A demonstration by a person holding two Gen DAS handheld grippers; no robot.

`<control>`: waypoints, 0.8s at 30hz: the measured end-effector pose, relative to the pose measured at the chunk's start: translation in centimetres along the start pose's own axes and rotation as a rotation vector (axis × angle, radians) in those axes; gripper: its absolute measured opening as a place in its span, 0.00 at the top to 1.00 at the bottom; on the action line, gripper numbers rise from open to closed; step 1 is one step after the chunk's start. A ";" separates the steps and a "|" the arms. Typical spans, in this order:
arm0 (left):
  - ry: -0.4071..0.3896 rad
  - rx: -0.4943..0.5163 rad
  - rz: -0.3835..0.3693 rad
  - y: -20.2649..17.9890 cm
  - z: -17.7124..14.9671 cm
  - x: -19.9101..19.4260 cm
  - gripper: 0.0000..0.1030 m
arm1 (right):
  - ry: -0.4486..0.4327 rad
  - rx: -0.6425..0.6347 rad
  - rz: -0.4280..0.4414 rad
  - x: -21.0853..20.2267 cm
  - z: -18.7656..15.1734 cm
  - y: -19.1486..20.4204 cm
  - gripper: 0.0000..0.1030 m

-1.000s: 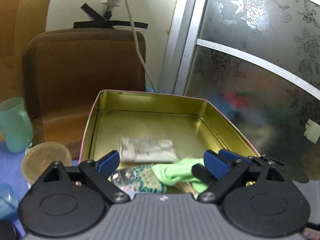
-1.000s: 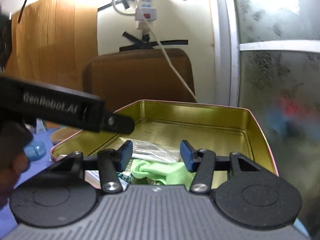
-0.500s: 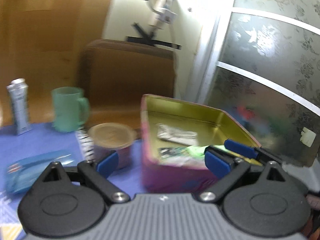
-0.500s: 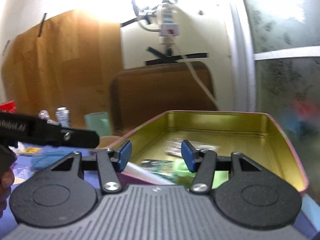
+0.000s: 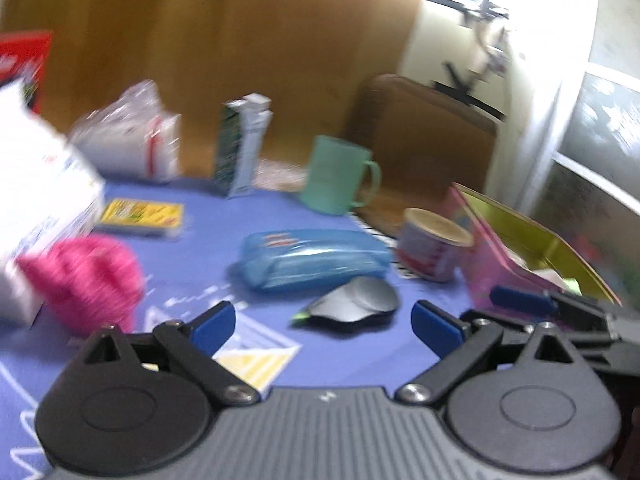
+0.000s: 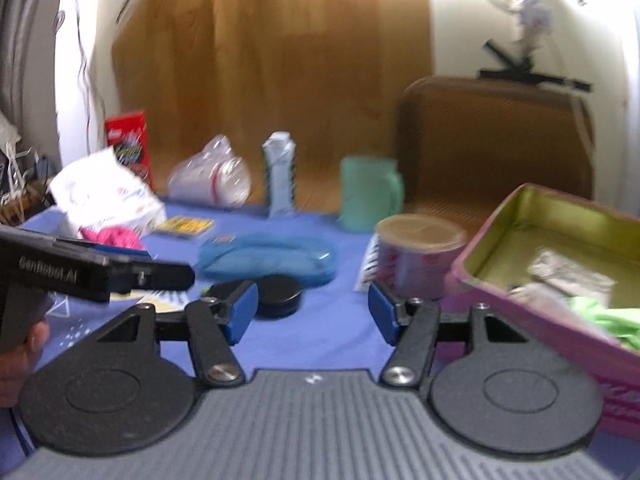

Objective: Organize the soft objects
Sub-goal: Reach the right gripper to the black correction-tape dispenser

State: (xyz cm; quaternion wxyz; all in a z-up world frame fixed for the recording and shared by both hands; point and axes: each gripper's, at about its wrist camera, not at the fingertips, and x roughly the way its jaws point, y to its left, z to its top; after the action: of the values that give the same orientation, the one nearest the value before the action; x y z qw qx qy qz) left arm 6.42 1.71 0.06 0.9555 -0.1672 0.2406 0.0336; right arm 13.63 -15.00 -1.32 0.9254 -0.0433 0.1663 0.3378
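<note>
On the blue tablecloth [image 5: 192, 280], a pink tin [image 6: 532, 280] faces wood panelling [image 6: 280, 80].

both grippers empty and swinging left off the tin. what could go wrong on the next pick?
1. The pink fluffy item lies against the white bag; a grasp there may well snag the bag too.
2. The left gripper and right gripper are close together, with the right gripper's fingers showing in the left wrist view, so they could collide.
3. The grey mouse and blue pouch sit in the sweep path and may get knocked.
</note>
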 end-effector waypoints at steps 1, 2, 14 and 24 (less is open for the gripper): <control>0.003 -0.022 0.001 0.6 -0.2 0.2 0.05 | 0.017 -0.004 0.003 0.5 0.0 0.3 0.37; 0.007 -0.039 0.000 1.1 -0.4 0.3 0.05 | 0.030 -0.009 0.004 0.8 -0.1 0.5 0.36; -0.005 -0.169 -0.079 3.6 -0.4 0.4 0.05 | 0.132 -0.012 0.012 6.1 1.0 1.2 0.22; -0.001 -0.172 -0.098 3.6 -0.5 0.5 0.05 | 0.187 -0.072 0.054 9.4 1.4 2.2 0.17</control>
State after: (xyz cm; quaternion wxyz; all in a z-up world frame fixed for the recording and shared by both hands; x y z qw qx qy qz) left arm 6.10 4.96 -1.66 0.9382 -0.2602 0.2281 0.0073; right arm 19.28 -7.30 -3.11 0.8943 -0.1032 0.2408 0.3629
